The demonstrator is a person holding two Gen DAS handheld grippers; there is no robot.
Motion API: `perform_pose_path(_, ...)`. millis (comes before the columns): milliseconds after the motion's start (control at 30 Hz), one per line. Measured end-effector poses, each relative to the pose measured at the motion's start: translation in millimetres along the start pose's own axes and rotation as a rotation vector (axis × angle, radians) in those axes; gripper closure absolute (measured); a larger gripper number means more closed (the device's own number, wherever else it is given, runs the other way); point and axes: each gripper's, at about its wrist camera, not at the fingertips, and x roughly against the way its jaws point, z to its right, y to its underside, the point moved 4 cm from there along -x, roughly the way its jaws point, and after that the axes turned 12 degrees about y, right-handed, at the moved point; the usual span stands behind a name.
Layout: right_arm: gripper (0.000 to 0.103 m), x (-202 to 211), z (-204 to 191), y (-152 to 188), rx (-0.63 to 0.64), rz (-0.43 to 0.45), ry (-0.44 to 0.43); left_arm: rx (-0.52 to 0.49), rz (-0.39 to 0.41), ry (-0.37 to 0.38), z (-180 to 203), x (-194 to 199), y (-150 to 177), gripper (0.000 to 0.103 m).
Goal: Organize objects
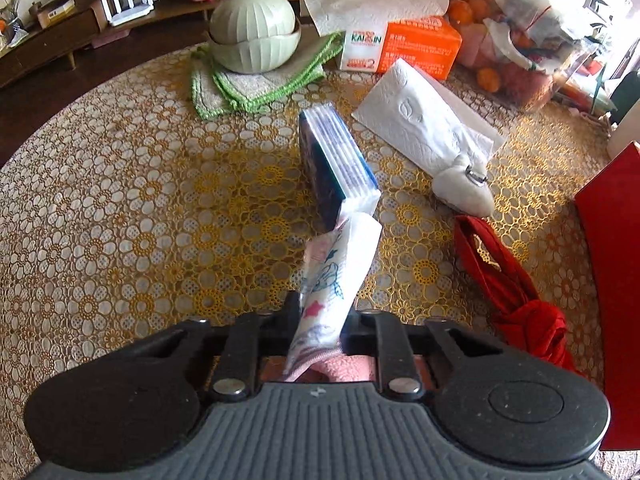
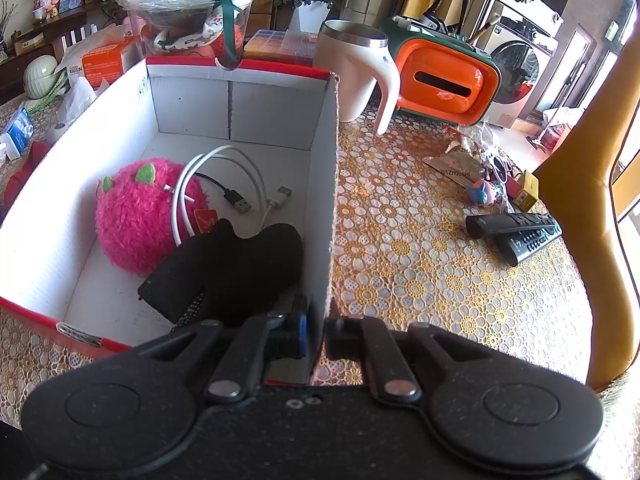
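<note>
Between left fingers [image 1: 320, 320]: tissue pack [image 1: 334, 280] (pinched tight).

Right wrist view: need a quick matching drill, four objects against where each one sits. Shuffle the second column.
Things:
1. fuzzy pink plush toy
2. cream mug with steel rim
3. two black remote controls
4. right gripper

Places:
A. on the patterned tablecloth, near the yellow chair
B. clamped on the side wall of the white cardboard box
C. inside the box, under white cables
D. behind the box's far right corner, beside the orange tissue holder

Pairs: 1-C, 2-D, 3-A, 4-B
</note>
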Motion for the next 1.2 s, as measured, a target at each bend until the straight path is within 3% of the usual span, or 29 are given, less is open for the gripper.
perform_pose_path(133,0.094,0.0,0.0,0.0,0.0,0.0,0.0,-0.013,0.035,0.022,0.5,12.6,2.2,0.095)
perform_pose_path(367,0.094,-0.3,0.1,-0.9,0.002,0.001,0.001,-0.058,0.089,0.081,15.2,47.8,9.3,0.095)
perform_pose_path(767,0.094,-0.7,-0.3,-2.6,0.001,0.001,0.003,-0.218,0.183,0.251,103.5,114.9,14.8,0.095)
perform_pose_path(967,0.094,-1.0,-0.4,-2.8,0.001,0.002,0.003,-0.346,0.174,0.31,154.9,116.4,15.8,0.095)
perform_pose_path(1200,0.094,-0.6,-1.6,-1.2,0.0,0.004,-0.004,-0.322,0.084,0.271,154.5,83.8,25.7,0.093)
